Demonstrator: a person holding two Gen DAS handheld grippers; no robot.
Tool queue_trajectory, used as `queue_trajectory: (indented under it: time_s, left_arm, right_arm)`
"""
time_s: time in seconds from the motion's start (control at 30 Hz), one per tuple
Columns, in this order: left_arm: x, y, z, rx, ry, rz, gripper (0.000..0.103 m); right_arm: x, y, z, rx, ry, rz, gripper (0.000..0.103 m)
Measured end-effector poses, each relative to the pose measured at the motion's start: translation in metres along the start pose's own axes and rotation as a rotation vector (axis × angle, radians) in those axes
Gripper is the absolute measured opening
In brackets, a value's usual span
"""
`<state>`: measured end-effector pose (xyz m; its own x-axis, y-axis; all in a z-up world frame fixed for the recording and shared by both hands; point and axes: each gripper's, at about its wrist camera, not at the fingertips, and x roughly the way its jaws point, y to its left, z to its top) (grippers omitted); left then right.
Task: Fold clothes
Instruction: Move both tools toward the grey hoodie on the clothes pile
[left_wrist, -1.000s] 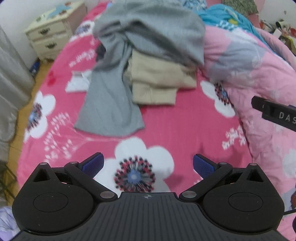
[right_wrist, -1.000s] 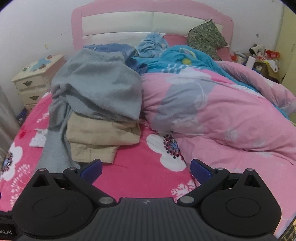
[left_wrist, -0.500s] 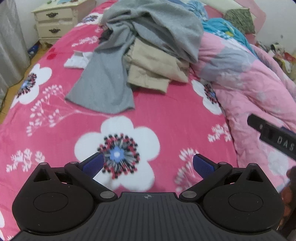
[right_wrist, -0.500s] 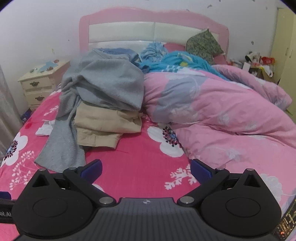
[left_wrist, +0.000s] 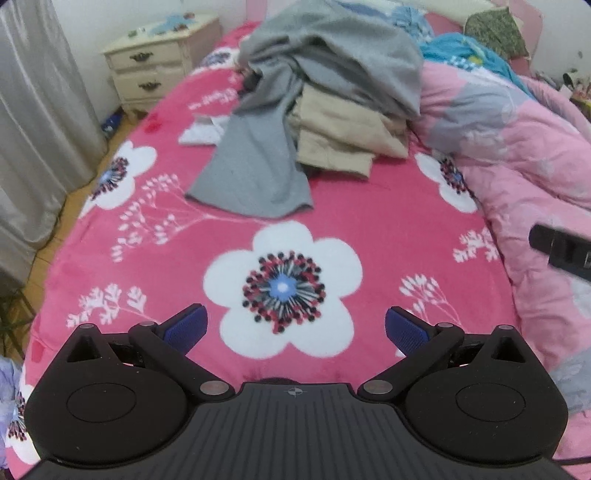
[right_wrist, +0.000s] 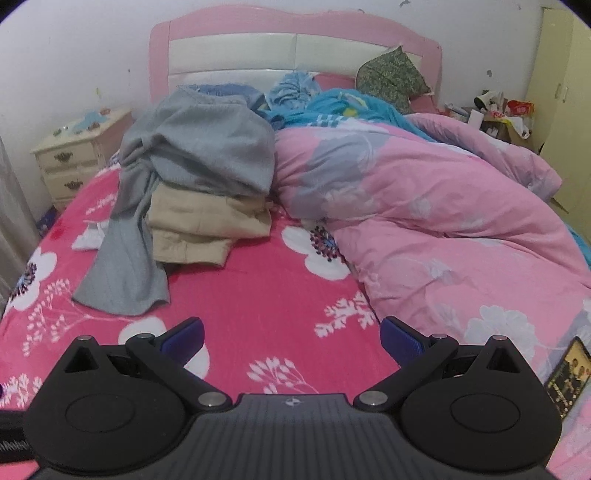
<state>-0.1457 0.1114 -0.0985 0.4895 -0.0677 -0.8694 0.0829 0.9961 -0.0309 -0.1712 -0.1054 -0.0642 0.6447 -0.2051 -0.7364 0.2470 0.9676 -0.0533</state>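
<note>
While both tongs, left (left_wrist: 295, 328) and right (right_wrist: 291, 334), hang wide and empty, the soft grey garment (right_wrist: 192, 173) slumps over folded beige cloth (right_wrist: 207, 225) at eleven o'clock on the fleecy bed (right_wrist: 266, 295). Tugging its dangling sleeve could topple that stack.

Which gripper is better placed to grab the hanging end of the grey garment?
Probably the left. The grey garment trails down the pile's left side, nearer the open left gripper; from the open right gripper it sits further off to the left.
</note>
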Motion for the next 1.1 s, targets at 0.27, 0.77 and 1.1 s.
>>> queue_trajectory:
  time_s: [0.27,0.77,1.1]
  left_arm:
    - [-0.009,-0.005,0.006,0.016,-0.046,0.054,0.103]
    - [-0.007,-0.009,0.02,0.017,-0.07,0.09,0.103]
    - [-0.001,-0.005,0.024,0.026,-0.062,0.109,0.103]
  right_arm:
    - [-0.005,-0.004,-0.004,0.011,0.003,-0.013,0.103]
    - [0.0,-0.002,0.005,-0.027,0.004,0.003,0.103]
    - [0.011,0.002,0.007,-0.038,0.023,-0.003,0.103]
